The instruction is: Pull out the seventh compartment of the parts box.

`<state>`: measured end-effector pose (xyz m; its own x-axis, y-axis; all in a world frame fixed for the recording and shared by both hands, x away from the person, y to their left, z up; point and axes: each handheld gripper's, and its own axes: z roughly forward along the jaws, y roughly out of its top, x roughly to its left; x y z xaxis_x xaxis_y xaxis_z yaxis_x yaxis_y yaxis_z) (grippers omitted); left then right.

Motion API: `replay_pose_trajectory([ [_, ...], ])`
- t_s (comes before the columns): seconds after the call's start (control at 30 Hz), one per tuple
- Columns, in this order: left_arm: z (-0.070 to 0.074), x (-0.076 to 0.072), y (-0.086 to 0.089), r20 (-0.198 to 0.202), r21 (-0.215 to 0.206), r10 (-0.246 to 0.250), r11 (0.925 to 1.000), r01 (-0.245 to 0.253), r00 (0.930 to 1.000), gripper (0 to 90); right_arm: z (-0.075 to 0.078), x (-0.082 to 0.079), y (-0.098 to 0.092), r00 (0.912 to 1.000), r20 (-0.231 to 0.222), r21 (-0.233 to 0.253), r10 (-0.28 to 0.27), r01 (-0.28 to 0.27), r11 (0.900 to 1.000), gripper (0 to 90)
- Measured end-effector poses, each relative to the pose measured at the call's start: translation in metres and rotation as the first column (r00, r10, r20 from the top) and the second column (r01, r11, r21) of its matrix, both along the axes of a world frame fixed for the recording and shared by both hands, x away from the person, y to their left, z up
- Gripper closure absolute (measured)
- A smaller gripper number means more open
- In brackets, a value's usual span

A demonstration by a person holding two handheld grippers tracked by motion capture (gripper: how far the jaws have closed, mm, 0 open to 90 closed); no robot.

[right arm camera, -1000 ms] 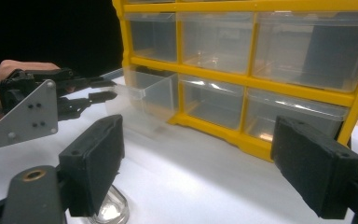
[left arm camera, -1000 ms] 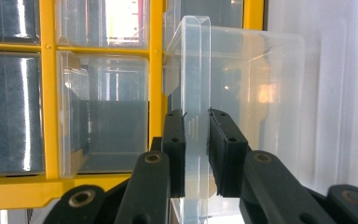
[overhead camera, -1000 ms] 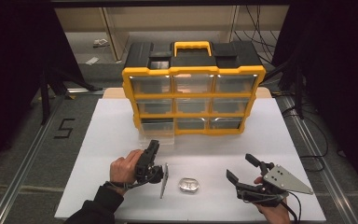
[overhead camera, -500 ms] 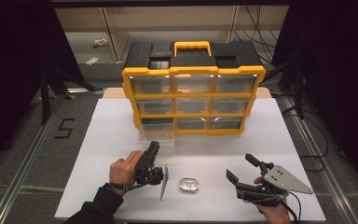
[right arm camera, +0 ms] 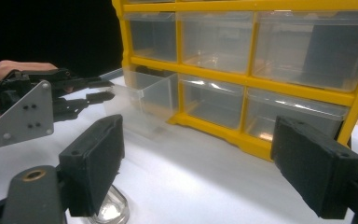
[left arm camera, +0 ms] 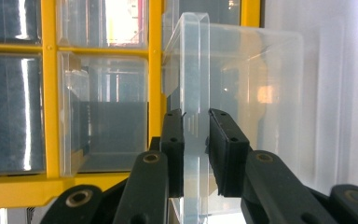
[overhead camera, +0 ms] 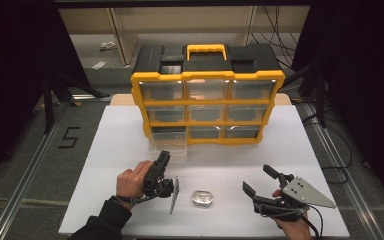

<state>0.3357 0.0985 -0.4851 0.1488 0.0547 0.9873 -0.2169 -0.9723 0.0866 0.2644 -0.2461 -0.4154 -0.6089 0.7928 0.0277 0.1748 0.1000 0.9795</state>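
Observation:
A yellow organiser (overhead camera: 207, 107) with clear drawers stands at the back of the white table. Its bottom-left clear drawer (overhead camera: 167, 146) is pulled out onto the table. My left gripper (overhead camera: 163, 157), rolled on its side in a hand, is at that drawer's front. In the left gripper view the clear drawer's front wall (left arm camera: 193, 70) runs upright between the jaws of my left gripper (left arm camera: 196, 140), and both pads touch it. My right gripper (overhead camera: 257, 179) rests low at the front right, open, with nothing between its pads (right arm camera: 95, 163). The right gripper view shows my left gripper (right arm camera: 100, 95) at the clear drawer (right arm camera: 151, 95).
A small shiny clear object (overhead camera: 202, 198) lies on the white table (overhead camera: 310, 150) between the two hands; it also sits under my right gripper's left jaw as the shiny object (right arm camera: 112, 212). Dark floor and rails flank the table.

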Motion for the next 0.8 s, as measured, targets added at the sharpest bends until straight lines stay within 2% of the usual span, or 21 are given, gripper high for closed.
replay_pose_trajectory([
  [0.27, 0.002, 0.000, 0.000, -0.010, -0.003, 0.011, 0.9999, -0.011, 0.9999, 74.7, 0.000, 0.000, 0.000, 1.0000, 0.003, 0.001, 0.001, -0.001, 1.000, 18.4],
  [0.4, 0.002, -0.001, -0.002, -0.042, -0.012, 0.020, 0.9997, -0.021, 0.9989, 67.7, 0.000, 0.000, 0.000, 1.0000, -0.001, 0.001, 0.000, 0.000, 1.000, 18.4],
  [0.67, 0.007, -0.008, -0.007, -0.073, -0.052, 0.017, 0.9984, -0.021, 0.9972, 52.4, 0.000, 0.000, 0.000, 1.0000, 0.000, 0.001, 0.000, 0.000, 1.000, 18.4],
  [0.73, 0.009, -0.010, -0.007, -0.088, -0.082, 0.006, 0.9965, -0.013, 0.9961, 49.1, 0.000, 0.000, 0.000, 1.0000, 0.000, 0.000, 0.000, 0.000, 1.000, 18.4],
  [0.77, 0.011, -0.011, -0.007, -0.123, -0.122, 0.003, 0.9924, -0.018, 0.9924, 47.1, 0.000, 0.000, 0.000, 1.0000, 0.002, 0.000, 0.001, -0.001, 1.000, 18.4],
  [0.8, 0.014, -0.011, -0.007, -0.185, -0.194, -0.015, 0.9807, -0.021, 0.9826, 44.4, 0.000, 0.000, 0.000, 1.0000, 0.003, 0.000, 0.000, 0.000, 1.000, 18.4],
])
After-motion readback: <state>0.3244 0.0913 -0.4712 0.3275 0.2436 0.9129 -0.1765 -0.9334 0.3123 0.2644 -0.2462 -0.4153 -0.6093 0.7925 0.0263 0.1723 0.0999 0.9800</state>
